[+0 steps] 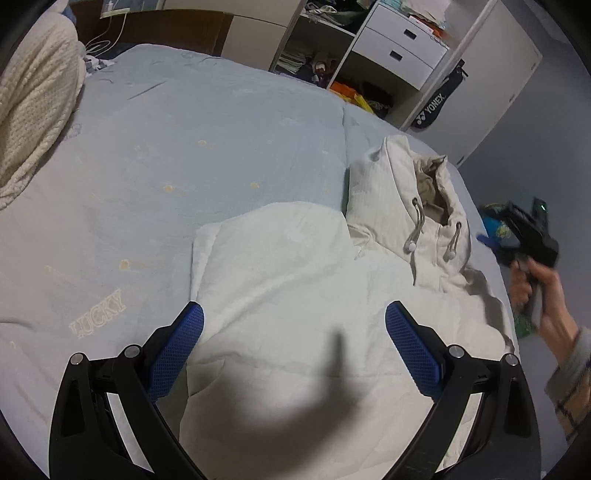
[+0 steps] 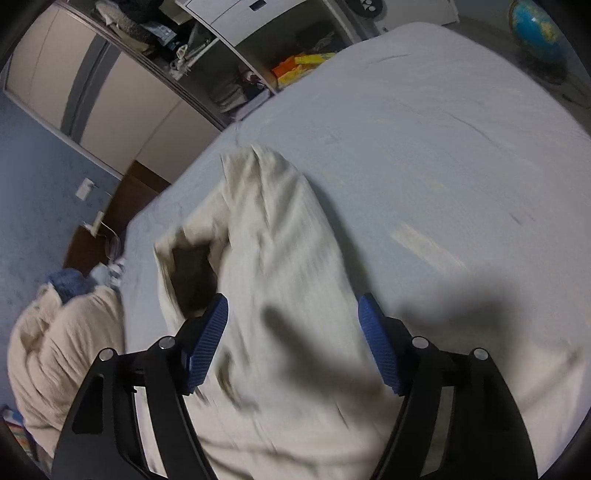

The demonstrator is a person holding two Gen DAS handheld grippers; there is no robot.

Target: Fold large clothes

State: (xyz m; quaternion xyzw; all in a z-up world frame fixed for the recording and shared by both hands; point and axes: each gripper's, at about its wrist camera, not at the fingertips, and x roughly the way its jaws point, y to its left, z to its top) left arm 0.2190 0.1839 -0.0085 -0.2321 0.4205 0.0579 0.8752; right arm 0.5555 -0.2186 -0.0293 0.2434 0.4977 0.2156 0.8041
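Matt cream cloth hoodie (image 1: 369,258); smooth cloth bedsheet (image 1: 184,166).

right wrist view: motion-smeared; cream hooded sweatshirt (image 2: 273,258) shows no clear seams ahead of the right gripper (image 2: 293,332)
sweatshirt hem: cut off at the bottom edge, behind the left gripper (image 1: 294,343)
blue globe (image 1: 496,225): partly hidden behind the blurred right-hand tool

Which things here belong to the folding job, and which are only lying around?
Job: hoodie, left gripper, right gripper, both open, holding nothing.
Lying about: knit blanket, globe, racket bag, drawers, bed.
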